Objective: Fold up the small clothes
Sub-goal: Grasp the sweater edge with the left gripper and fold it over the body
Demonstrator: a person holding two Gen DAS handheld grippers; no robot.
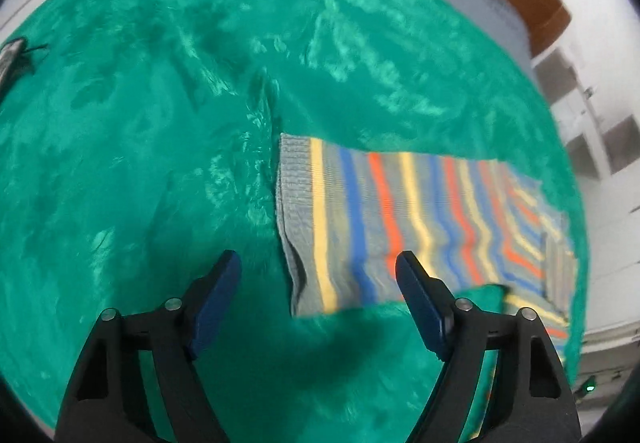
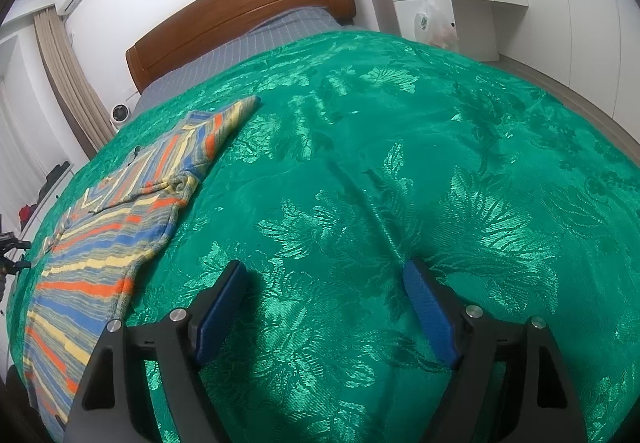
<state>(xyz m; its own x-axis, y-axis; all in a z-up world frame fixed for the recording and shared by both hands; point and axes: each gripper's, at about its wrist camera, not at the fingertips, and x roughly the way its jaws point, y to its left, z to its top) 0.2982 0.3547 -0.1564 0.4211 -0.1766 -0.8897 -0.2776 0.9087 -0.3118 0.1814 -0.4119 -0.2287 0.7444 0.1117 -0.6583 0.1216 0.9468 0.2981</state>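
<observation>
A small striped knit sweater [image 1: 400, 219], grey with yellow, blue and orange bands, lies flat on the green bedspread [image 1: 160, 123]. In the left wrist view it sits ahead and to the right of my left gripper [image 1: 320, 263], which is open and empty just above the cover, its right finger over the sweater's near edge. In the right wrist view the sweater [image 2: 116, 227] lies far left, one sleeve reaching toward the headboard. My right gripper [image 2: 326, 275] is open and empty over bare bedspread [image 2: 400, 163], well right of the sweater.
A wooden headboard [image 2: 240, 15] and grey sheet [image 2: 248, 51] are at the far end of the bed. A white desk [image 2: 440, 3] with a hanging plastic bag [image 2: 436, 27] stands at the right. Curtains [image 2: 68, 83] hang at the left.
</observation>
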